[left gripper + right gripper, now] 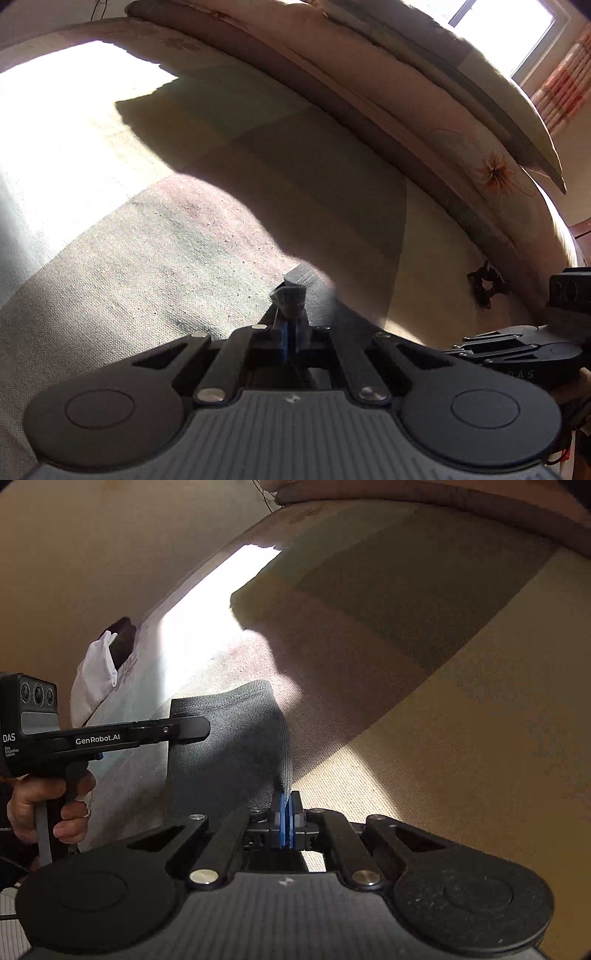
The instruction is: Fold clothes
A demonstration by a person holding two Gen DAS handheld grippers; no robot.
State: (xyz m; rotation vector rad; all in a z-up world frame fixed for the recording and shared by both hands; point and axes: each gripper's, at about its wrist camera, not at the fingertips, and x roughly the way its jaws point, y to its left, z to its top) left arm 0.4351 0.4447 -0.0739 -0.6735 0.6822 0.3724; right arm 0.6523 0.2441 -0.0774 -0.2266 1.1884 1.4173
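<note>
Dark grey ribbed knit, the garment [229, 746] hangs in a soft fold over the coarse woven bedsheet [424, 738]. The left gripper [290, 332] is clenched on its bunched hem. Rightward, the right gripper [287, 819] pinches the opposite edge between blue pads.
</note>
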